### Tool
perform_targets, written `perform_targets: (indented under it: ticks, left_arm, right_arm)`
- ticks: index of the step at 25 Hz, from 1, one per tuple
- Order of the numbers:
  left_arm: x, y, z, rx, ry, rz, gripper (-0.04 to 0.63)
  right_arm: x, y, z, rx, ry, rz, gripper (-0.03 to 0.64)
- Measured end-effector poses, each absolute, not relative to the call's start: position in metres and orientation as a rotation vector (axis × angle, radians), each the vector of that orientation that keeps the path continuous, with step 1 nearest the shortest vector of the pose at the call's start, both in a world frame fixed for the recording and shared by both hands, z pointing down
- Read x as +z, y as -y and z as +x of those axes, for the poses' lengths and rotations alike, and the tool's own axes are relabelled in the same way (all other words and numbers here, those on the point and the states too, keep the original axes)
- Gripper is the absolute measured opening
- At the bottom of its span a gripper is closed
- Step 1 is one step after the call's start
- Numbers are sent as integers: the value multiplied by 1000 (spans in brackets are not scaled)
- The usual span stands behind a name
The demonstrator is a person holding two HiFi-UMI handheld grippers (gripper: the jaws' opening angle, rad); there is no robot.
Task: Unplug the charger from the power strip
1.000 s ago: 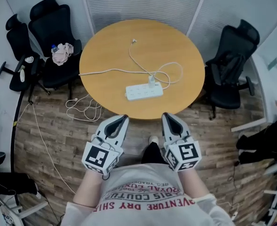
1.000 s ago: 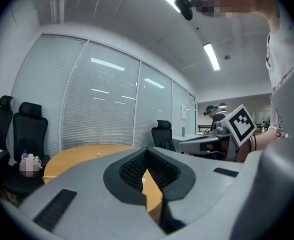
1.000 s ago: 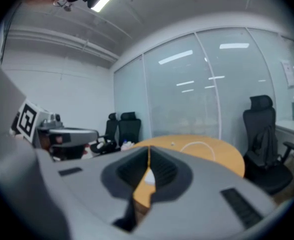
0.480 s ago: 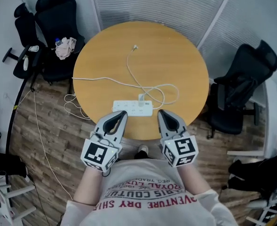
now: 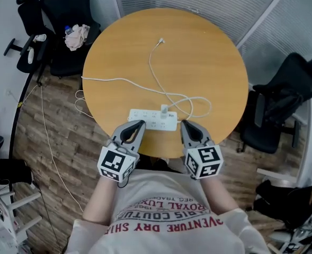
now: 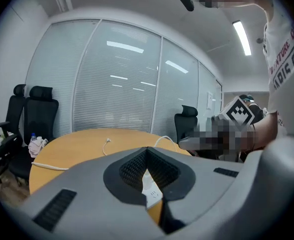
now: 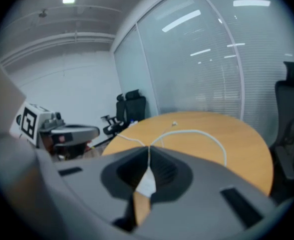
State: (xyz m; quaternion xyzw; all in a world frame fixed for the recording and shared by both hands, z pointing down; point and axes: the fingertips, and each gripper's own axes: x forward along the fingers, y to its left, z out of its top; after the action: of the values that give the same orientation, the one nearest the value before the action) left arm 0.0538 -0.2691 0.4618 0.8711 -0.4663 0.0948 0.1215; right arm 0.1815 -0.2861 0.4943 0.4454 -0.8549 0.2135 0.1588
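Note:
On the round wooden table (image 5: 198, 62) a white power strip (image 5: 153, 119) lies near the front edge. A small white charger (image 5: 165, 110) is plugged into it, and its thin white cable (image 5: 154, 70) loops across the tabletop. My left gripper (image 5: 137, 124) hovers at the table's front edge just short of the strip's left part, jaws shut and empty. My right gripper (image 5: 185, 124) is level with it, just right of the strip, also shut and empty. Through the notch behind each pair of shut jaws, the left gripper (image 6: 147, 148) and right gripper (image 7: 148, 148) views show a sliver of the strip.
Black office chairs stand at the upper left (image 5: 65, 7) and at the right (image 5: 280, 107). A cloth and a bottle (image 5: 76, 35) lie on the left chair. The strip's cord (image 5: 108, 80) runs off the table's left edge to loose cords on the wood floor (image 5: 42, 126).
Both grippers moved forward and down from over the floor to the table's front edge, one on each side of the power strip. Their jaws stayed shut.

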Motion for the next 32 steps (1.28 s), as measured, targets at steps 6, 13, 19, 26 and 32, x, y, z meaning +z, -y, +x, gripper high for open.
perform_targets:
  ticks: [6,13,19,26,32]
  left_arm:
    - [533,292,52,462,1211,2560,34]
    - [619,293,57,768,993,2509,32]
    - [659,300,64,958,908,2413,34]
    - [668,301,61,964,847,2355,32]
    - [669,302,62,935,791,2330,32]
  right_arm:
    - [542,294,164,695,2333,1231,29]
    - [596,294,151,755,2214,1190,29]
    - [622,290,141,811,2136,1145,31]
    - [635,300,130,831,2061,1158,181]
    - [643,315,122,806,1991,1176,201]
